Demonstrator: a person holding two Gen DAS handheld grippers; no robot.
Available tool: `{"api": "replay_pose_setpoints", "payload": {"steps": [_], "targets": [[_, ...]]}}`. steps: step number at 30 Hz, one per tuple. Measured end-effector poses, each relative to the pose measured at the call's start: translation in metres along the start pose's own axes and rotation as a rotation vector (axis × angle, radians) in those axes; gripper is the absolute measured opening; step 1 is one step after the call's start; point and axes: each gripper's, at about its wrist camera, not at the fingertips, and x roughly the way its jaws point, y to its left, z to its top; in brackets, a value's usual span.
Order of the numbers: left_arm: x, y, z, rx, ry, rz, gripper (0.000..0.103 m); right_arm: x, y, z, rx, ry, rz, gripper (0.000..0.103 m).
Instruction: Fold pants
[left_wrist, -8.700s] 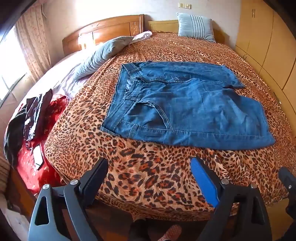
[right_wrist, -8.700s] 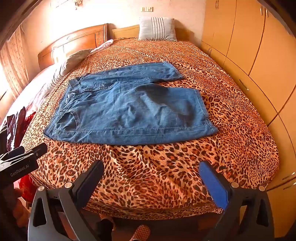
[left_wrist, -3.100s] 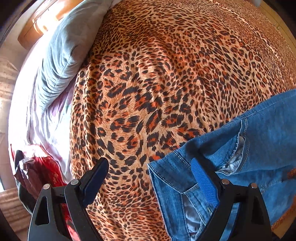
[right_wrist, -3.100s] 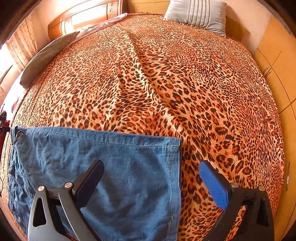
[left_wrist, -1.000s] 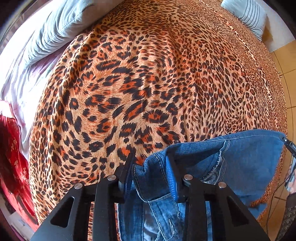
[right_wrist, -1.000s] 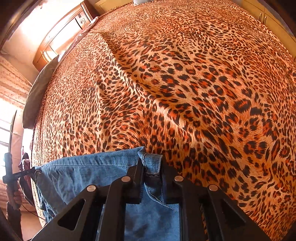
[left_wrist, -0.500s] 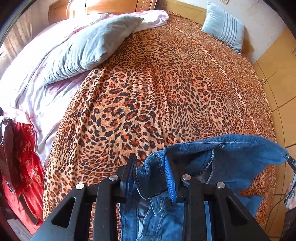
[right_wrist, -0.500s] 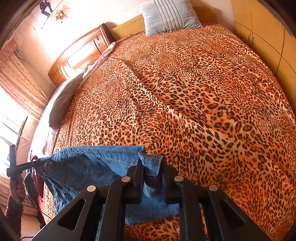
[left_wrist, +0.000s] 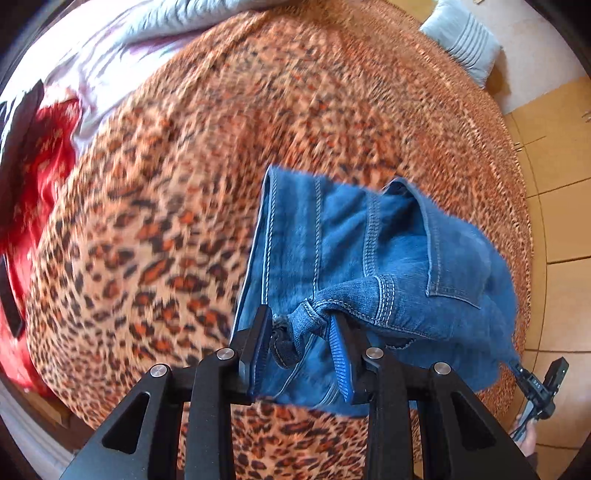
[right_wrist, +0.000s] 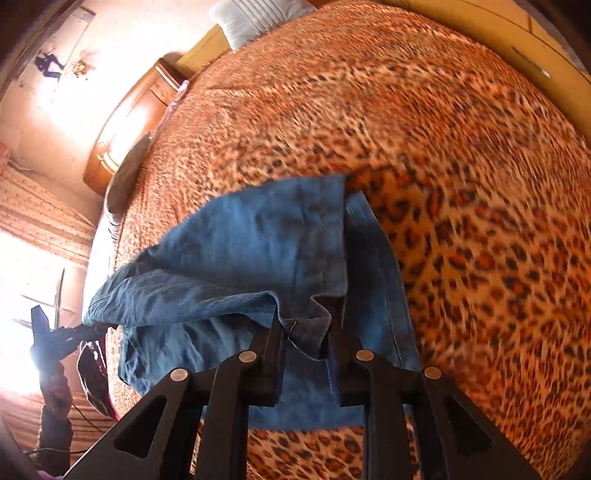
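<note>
Left wrist: my left gripper (left_wrist: 301, 334) is clamped on a bunched waistband corner of the jeans (left_wrist: 388, 266). Half a second ago that corner hung just over the bedspread (left_wrist: 166, 229) with the denim slack below it; now the cloth is flung forward, waistband stitching and a back pocket facing up, spread over the bed ahead of my fingers. Background smeared, so I'm mid-swing. My right gripper (left_wrist: 539, 387) shows at the far edge, holding the other end. I take this as the fold being carried over, not yet laid.

Right wrist: right gripper (right_wrist: 306, 332) is closed on the hem corner. Earlier the denim trailed off to my left; now a leg panel lies out in front with its hem edge folded over. Left gripper (right_wrist: 55, 336) is small against the window glare.

Writing: a few tiny characters on the right gripper's body, too small to read. No brand tag legible on the jeans.
</note>
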Motion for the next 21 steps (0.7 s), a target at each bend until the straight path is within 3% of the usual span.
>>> {"api": "replay_pose_setpoints", "payload": {"steps": [3,6,8,12,17,21], "targets": [[0.014,0.023,-0.02,-0.05,0.086,-0.016,0.035,0.006,-0.009,-0.025,0.01,0.04,-0.124,0.029],[-0.012,0.03,-0.037,-0.031,0.039,-0.014,0.05,-0.017,-0.012,-0.04,0.026,0.009,-0.152,0.049],[-0.031,0.033,-0.047,-0.032,0.016,-0.027,0.057,-0.038,-0.015,-0.048,0.071,-0.036,-0.102,0.054],[-0.049,0.027,-0.051,-0.075,-0.025,-0.135,0.077,-0.047,-0.024,-0.054,0.271,-0.09,0.088,0.07],[-0.016,0.015,-0.041,-0.176,-0.004,-0.156,0.077,0.002,-0.021,-0.049,0.559,-0.067,0.275,0.07],[0.002,0.017,-0.032,-0.265,0.003,-0.137,0.077,0.033,-0.018,-0.039,0.648,-0.087,0.276,0.07]]}}
